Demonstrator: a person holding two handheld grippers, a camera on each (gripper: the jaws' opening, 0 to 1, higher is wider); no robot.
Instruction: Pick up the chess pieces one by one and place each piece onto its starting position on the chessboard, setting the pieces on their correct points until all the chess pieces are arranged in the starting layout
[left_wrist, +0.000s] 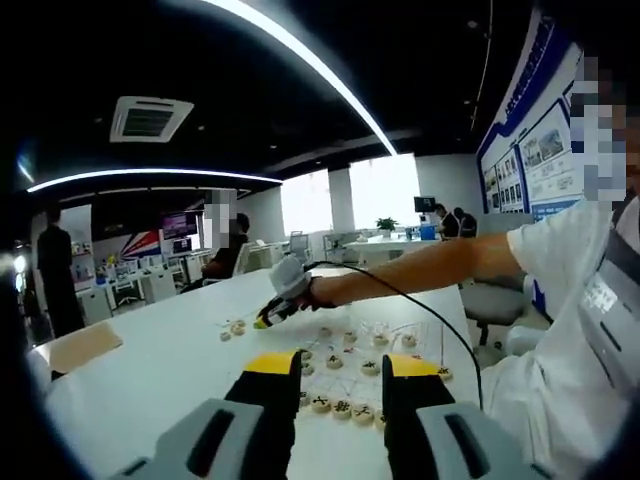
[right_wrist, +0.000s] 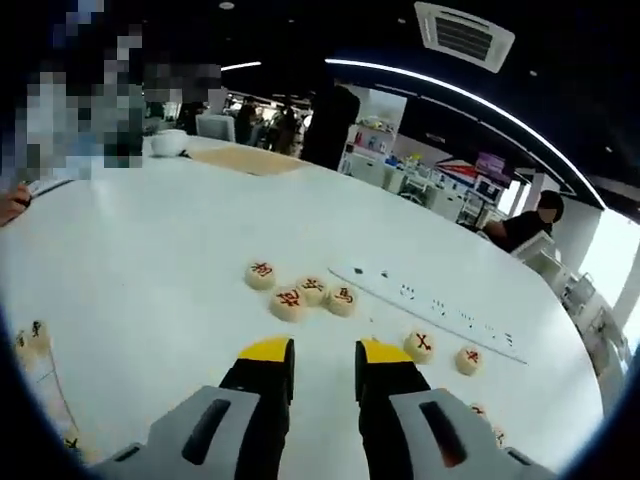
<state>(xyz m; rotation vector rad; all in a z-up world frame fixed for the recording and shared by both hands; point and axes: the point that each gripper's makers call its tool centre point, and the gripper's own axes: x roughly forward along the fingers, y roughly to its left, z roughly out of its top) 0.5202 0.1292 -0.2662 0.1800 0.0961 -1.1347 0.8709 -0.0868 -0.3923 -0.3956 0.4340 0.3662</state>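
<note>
- In the left gripper view, the left tool (left_wrist: 340, 372), black-jawed with yellow tips, is held above the long white surface (left_wrist: 150, 370), its jaws apart and nothing between them.
- Just beyond those tips lies the clear, faintly lined chessboard sheet (left_wrist: 400, 335), with round pale wooden chess pieces (left_wrist: 340, 405) bearing dark characters in a row along its near edge and others scattered further across it.
- A person's outstretched arm (left_wrist: 420, 270), in a white short sleeve, reaches over the board from the right, carrying the right tool (left_wrist: 262, 322) low over the surface near two loose discs (left_wrist: 234, 328); a black cable (left_wrist: 440, 320) trails back from it.
- In the right gripper view, the right tool's yellow-tipped jaws stand apart and empty over bare white surface.
- Ahead of them, a cluster of four red-lettered wooden discs (right_wrist: 300, 290) lies together, two of them touching or nearly so.
- To the right, two more red-marked discs (right_wrist: 440, 350) sit near a long clear strip printed with small marks (right_wrist: 440, 308), possibly a ruler, though the print is too small to read.
- A pale wooden board (left_wrist: 80, 345) rests at the far left of the surface, with office desks, screens and seated people behind.
</note>
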